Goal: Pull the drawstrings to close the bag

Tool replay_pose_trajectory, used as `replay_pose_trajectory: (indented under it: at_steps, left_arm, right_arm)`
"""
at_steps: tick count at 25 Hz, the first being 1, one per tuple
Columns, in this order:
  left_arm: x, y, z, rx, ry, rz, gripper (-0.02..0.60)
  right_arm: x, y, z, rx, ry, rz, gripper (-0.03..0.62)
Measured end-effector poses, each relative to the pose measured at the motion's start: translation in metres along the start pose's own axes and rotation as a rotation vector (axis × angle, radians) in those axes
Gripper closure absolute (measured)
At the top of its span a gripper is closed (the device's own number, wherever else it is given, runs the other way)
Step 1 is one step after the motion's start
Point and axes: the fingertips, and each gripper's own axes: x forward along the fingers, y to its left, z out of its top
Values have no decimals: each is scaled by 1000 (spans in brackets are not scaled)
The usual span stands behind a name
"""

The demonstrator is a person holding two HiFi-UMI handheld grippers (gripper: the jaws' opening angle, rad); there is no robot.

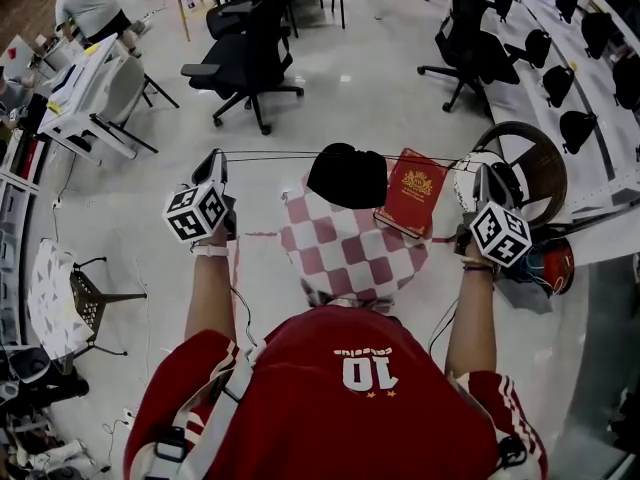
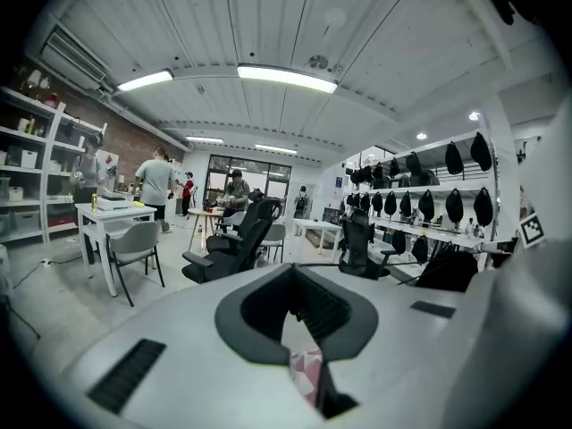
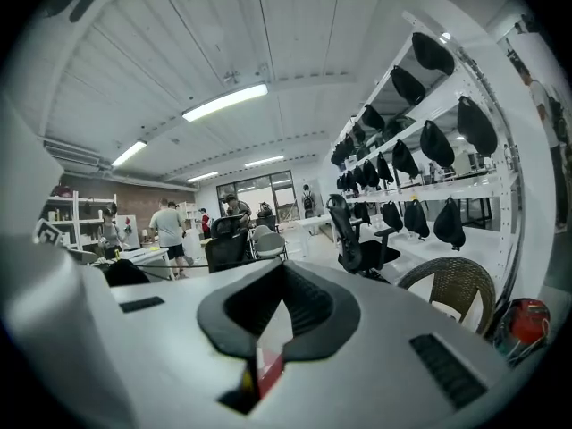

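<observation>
A black drawstring bag [image 1: 347, 175] sits at the far edge of the red-and-white checkered cloth [image 1: 350, 253]. Thin black drawstrings [image 1: 270, 155] run taut from it to both sides. My left gripper [image 1: 216, 160] is held up at the left, shut on the left end of the string. My right gripper [image 1: 483, 168] is level with it at the right, shut on the right end [image 1: 440, 160]. In the left gripper view the jaws [image 2: 302, 333] are pressed together and the bag [image 2: 447, 271] shows at the right. In the right gripper view the jaws [image 3: 268, 338] are likewise together, with the bag [image 3: 121, 273] at the left.
A red book [image 1: 410, 193] leans beside the bag on the right. A wicker chair [image 1: 530, 168] and a red round object [image 1: 552, 263] stand by my right gripper. Black office chairs [image 1: 250, 58] stand beyond on the pale floor, and a white table [image 1: 85, 98] at the far left.
</observation>
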Motion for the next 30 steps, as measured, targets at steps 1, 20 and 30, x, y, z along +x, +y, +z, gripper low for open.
replay_pose_trajectory:
  at_steps: [1, 20, 30]
  left_arm:
    - [6, 1, 1, -1, -2, 6, 572]
    - [12, 22, -119, -109, 206, 19, 572]
    - [-37, 23, -201, -141, 338, -41, 572]
  right_arm:
    - [9, -1, 0, 0, 1, 7, 579]
    - [35, -13, -118, 74, 228, 19, 579]
    - [-38, -14, -203, 132, 346, -17, 579]
